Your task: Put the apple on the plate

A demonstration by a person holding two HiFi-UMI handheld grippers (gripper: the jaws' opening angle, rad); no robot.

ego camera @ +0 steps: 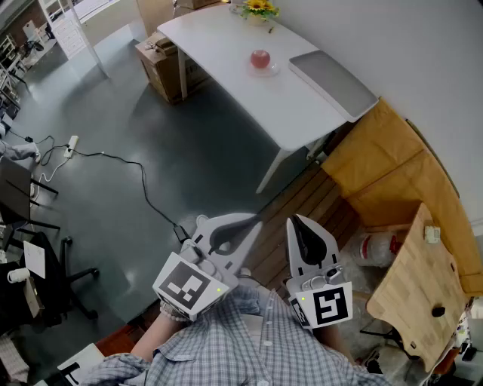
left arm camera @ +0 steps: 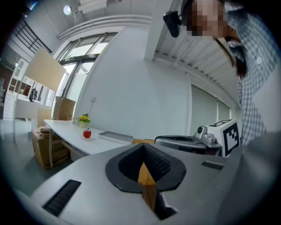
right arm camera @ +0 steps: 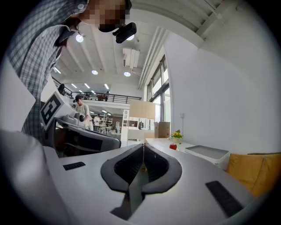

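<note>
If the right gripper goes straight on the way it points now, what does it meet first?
Most likely the near edge of the white table; in the head view the right gripper points toward it. The apple sits slightly right of that line. Depth is unclear.

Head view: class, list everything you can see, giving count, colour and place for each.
table: one, white, top centre by the wall
apple: one, red, on the plate
plate: one, pale, on the table
flowers: one bunch, yellow, table's far end
tray: one, grey, table's right end
cardboard box: at least one, brown, beneath the table
sofa: one, yellow, right side
cable: one, black, on the floor at left
left gripper: grey, bottom centre, jaws shut, empty
right gripper: grey, beside it, jaws shut, empty
</note>
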